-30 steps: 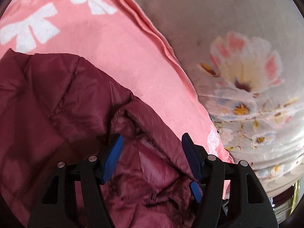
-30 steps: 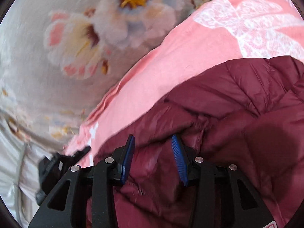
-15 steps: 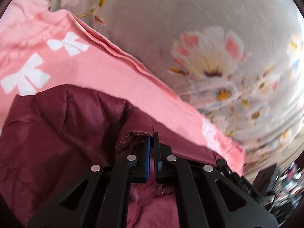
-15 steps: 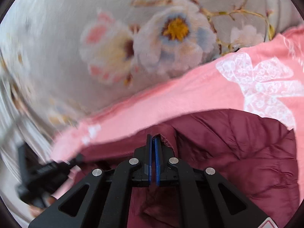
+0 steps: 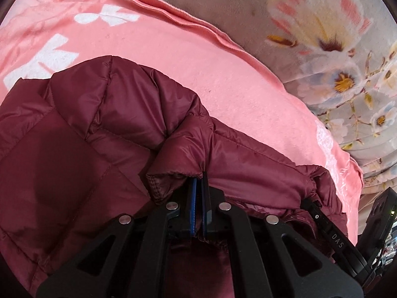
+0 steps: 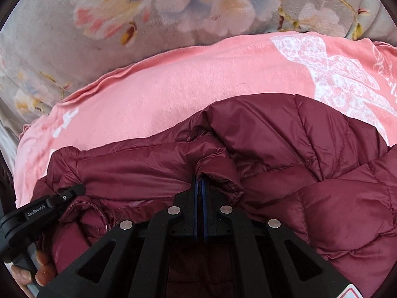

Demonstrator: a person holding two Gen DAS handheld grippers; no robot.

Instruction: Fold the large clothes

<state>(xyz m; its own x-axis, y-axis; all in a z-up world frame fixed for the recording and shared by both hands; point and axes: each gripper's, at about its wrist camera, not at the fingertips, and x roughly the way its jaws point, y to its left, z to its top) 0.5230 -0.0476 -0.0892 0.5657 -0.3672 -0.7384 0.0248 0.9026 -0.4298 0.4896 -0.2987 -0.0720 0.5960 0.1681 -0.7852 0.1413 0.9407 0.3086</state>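
Pictured: maroon jacket (image 5: 104,129) spread on pink blanket (image 5: 223,74), itself laid over floral bedcover (image 5: 322,24). Left gripper (image 5: 199,186) clenched on a puckered hem edge near the jacket's middle, blue fingers (image 5: 193,198) pressed together with cloth pinched between. Right gripper (image 6: 199,186) likewise clamped on a matching fold of hem, seen from the opposite side, with zipper (image 6: 109,221) lying loose at lower left. Other tool visible at each frame's edge, both close together along the same hem.

Judged early in the fold: garment gathered and bunched rather than squared, quilted panels rumpled, no neat crease or stacked layer visible yet. Grip on the near edge apparently secured at two points; carrying that edge over toward the far side, flattening, and any further folds seemingly all left to do. Sleeves not clearly distinguishable.

Against a second ago: fingers then spread wide on both sides, hovering over the fabric; half a second ago already shut on it. Since then, more jacket drawn up into both views, more blanket uncovered beyond it, and the pinched hem lifted into a small peak at each gripper.
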